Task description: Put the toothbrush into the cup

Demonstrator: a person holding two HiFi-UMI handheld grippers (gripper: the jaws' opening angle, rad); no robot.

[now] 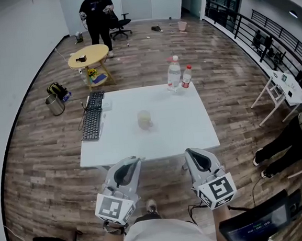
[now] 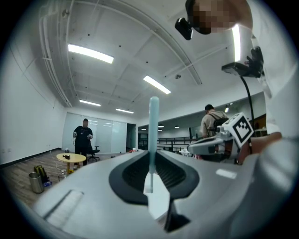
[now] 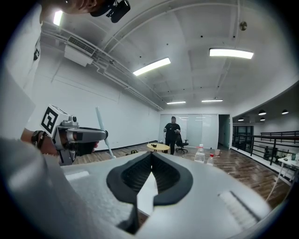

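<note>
A pale translucent cup (image 1: 144, 119) stands near the middle of the white table (image 1: 194, 132). Both grippers are held below the table's near edge, pointing toward it. My left gripper (image 1: 135, 160) (image 2: 152, 156) is shut on a light blue toothbrush (image 2: 153, 130), whose handle sticks straight out past the jaws. In the right gripper view the same toothbrush (image 3: 102, 132) slants up from the left gripper (image 3: 79, 136). My right gripper (image 1: 189, 152) (image 3: 151, 158) is shut with nothing between its jaws. From the left gripper view, the right gripper (image 2: 211, 144) shows to the right.
A black keyboard (image 1: 92, 117) lies along the table's left side. Two bottles (image 1: 173, 73) (image 1: 187, 76) stand at its far edge. Beyond are a round yellow table (image 1: 88, 55), a metal bin (image 1: 55, 104), a standing person (image 1: 97, 17) and white desks (image 1: 287, 87) at right.
</note>
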